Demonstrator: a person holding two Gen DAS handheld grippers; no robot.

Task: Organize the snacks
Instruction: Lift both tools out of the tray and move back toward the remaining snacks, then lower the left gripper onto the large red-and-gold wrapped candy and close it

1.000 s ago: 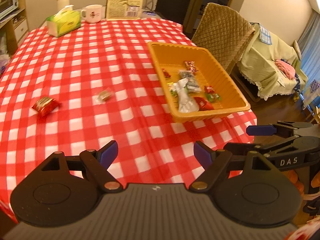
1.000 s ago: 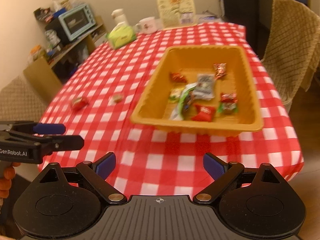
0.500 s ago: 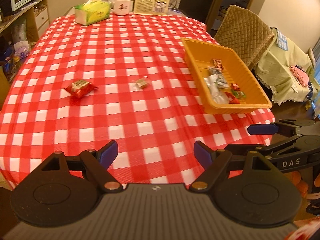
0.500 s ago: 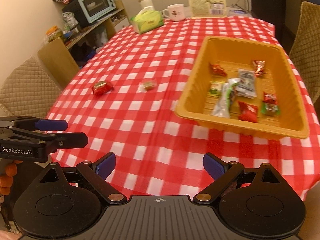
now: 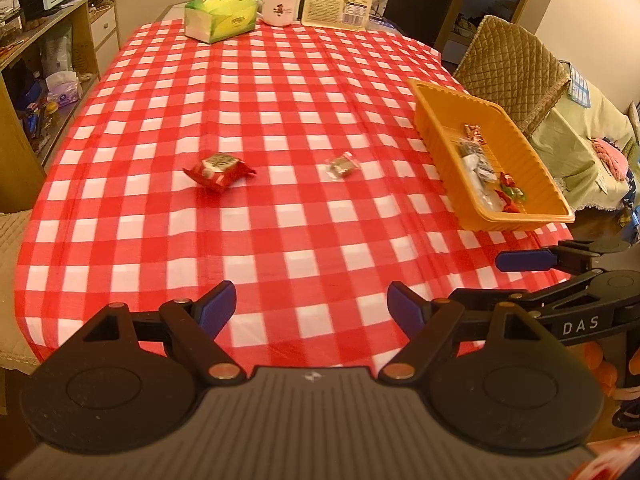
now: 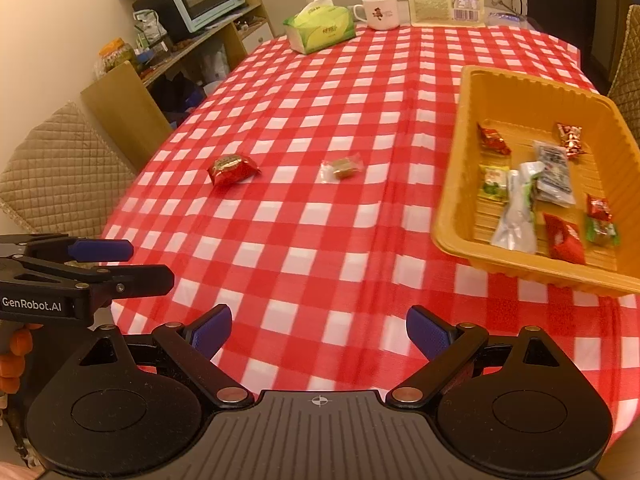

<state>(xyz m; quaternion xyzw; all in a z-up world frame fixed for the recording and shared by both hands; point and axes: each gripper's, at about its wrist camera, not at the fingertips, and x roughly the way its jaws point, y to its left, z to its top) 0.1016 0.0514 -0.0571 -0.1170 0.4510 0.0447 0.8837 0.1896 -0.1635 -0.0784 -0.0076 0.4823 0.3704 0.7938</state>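
Two snacks point(image 6: 233, 169) lie left of the basket point(image 6: 472, 128).

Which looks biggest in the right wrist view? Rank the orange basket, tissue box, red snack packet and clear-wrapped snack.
1. orange basket
2. tissue box, though it sits farther from the camera
3. red snack packet
4. clear-wrapped snack, only slightly smaller

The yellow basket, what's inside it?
The yellow basket holds several wrapped snacks: red ones, green ones, a long silver packet and a grey packet. Anything hidden underneath them can't be seen.
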